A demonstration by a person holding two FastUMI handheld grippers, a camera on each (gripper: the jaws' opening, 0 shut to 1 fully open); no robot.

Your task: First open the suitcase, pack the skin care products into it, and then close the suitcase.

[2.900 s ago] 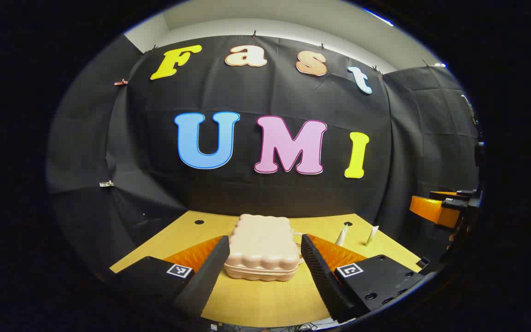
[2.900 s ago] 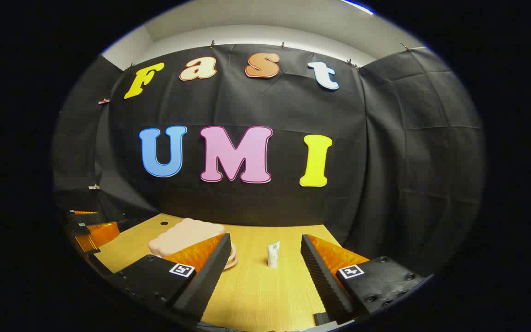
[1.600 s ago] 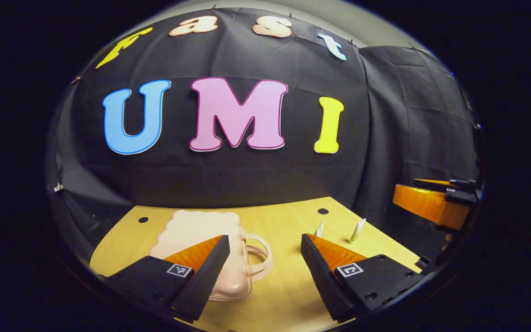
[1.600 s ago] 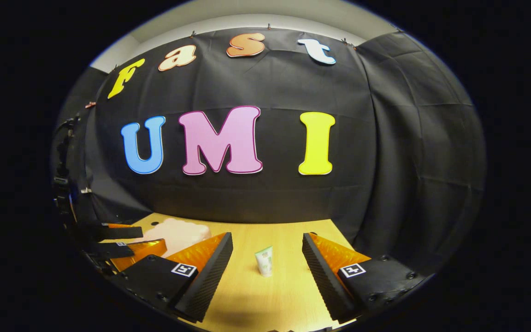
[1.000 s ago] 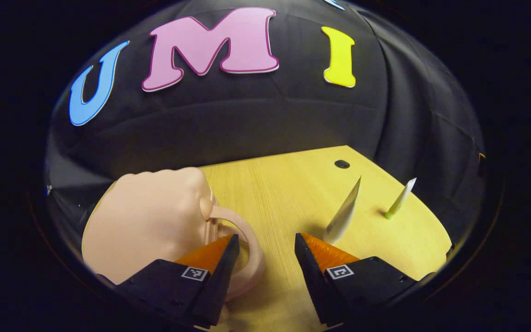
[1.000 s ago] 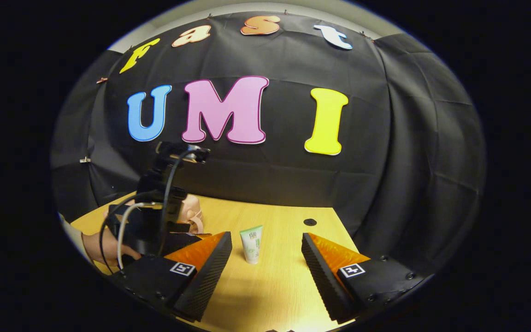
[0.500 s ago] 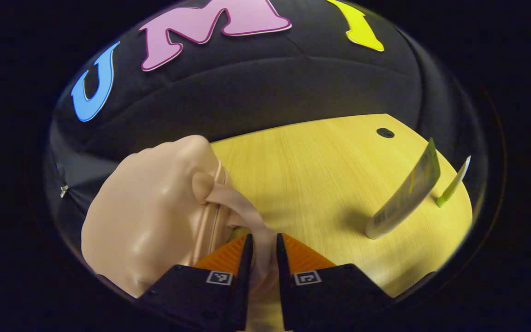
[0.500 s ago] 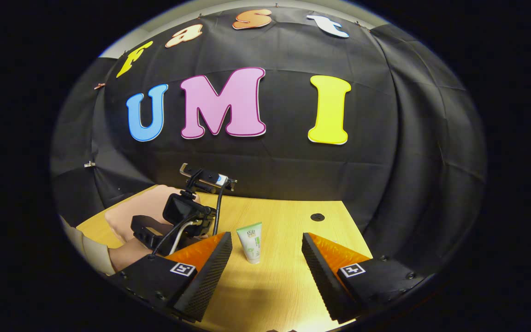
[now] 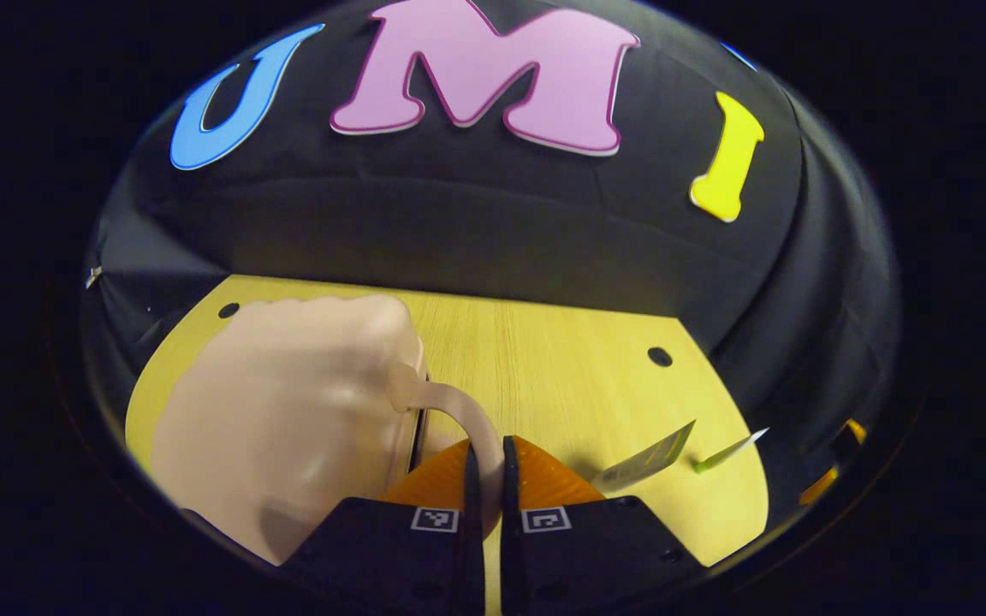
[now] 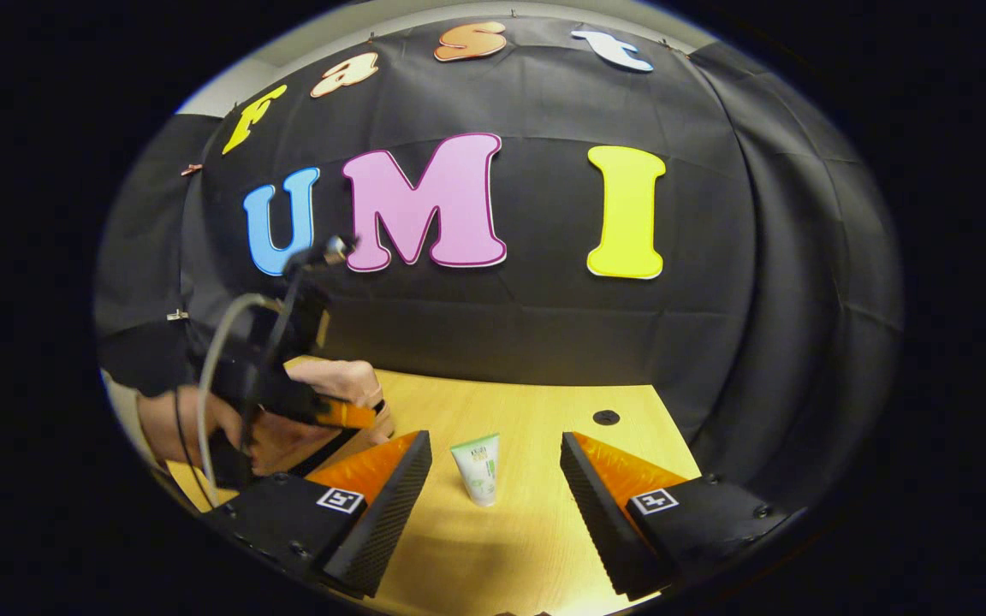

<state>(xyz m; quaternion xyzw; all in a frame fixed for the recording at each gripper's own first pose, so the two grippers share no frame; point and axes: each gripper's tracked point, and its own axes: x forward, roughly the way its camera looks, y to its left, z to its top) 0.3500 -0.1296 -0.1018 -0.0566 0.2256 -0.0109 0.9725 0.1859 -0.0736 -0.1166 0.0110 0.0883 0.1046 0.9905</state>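
A peach suitcase [image 9: 288, 402] with a scalloped shell lies on the wooden table [image 9: 561, 359] at the left of the left gripper view. Its looped handle [image 9: 459, 406] runs between the fingers of my left gripper [image 9: 484, 466], which is shut on it. A thin dark gap shows along the seam beside the handle. Two tubes [image 9: 647, 453] [image 9: 728, 451] stand to the right. In the right gripper view my right gripper [image 10: 493, 479] is open, and a white and green tube [image 10: 478, 468] stands upright just beyond its fingertips. The left gripper [image 10: 363, 417], held by a hand, is on the suitcase [image 10: 343, 376] at the left.
Round cable holes [image 9: 659, 356] [image 9: 228, 310] [image 10: 605, 417] sit in the tabletop near its back edge. Black cloth walls close off the table at the back and right. A cable [image 10: 210, 368] loops from the left gripper's body.
My left gripper has closed tight on the suitcase handle and pulled it up and back; a dark gap has appeared at the seam. The right gripper has barely moved.
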